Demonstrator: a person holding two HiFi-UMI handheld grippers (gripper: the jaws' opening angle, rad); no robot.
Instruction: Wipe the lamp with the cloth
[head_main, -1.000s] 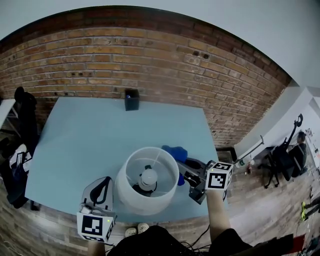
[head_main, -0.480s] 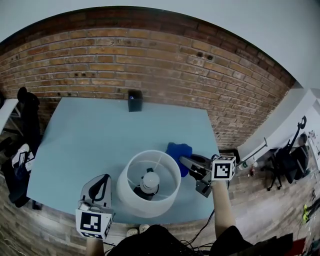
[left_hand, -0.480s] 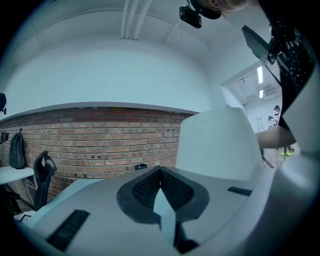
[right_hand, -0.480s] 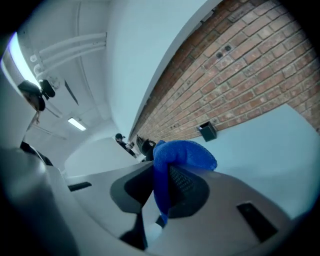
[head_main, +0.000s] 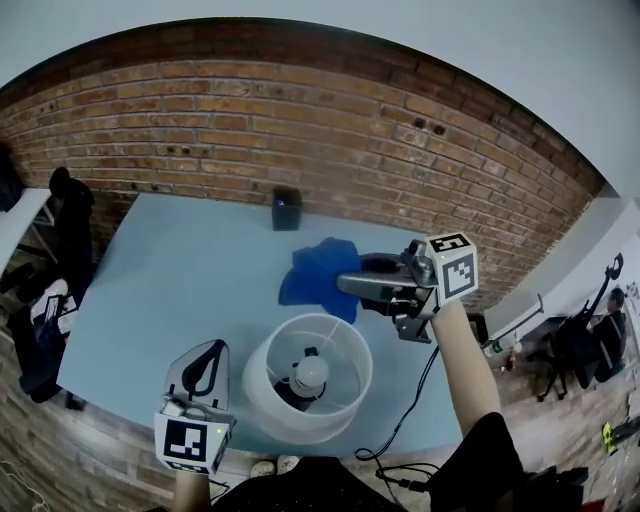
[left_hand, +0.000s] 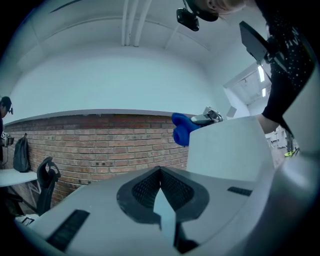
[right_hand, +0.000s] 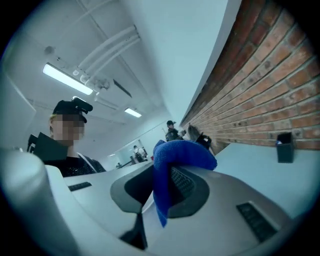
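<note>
- A white lamp (head_main: 306, 378) stands near the front edge of a pale blue table (head_main: 180, 270), its open shade showing the bulb from above.
- The right gripper (head_main: 350, 285) is held over the table on the far side of the shade, its jaws clamped on a blue cloth (head_main: 315, 272); the right gripper view shows the fabric pinched between the pads and bunched over the tips.
- The cloth hangs just beyond the shade's far rim, on the side towards the brick wall (head_main: 250, 130). Whether it touches the shade cannot be told.
- The left gripper (head_main: 210, 352) is just beside the shade's left side, pointing towards the wall. Its jaws are closed tip to tip with nothing between them.
- A small black box (head_main: 287, 208) sits at the table's back edge against the wall, well apart from the lamp.
</note>
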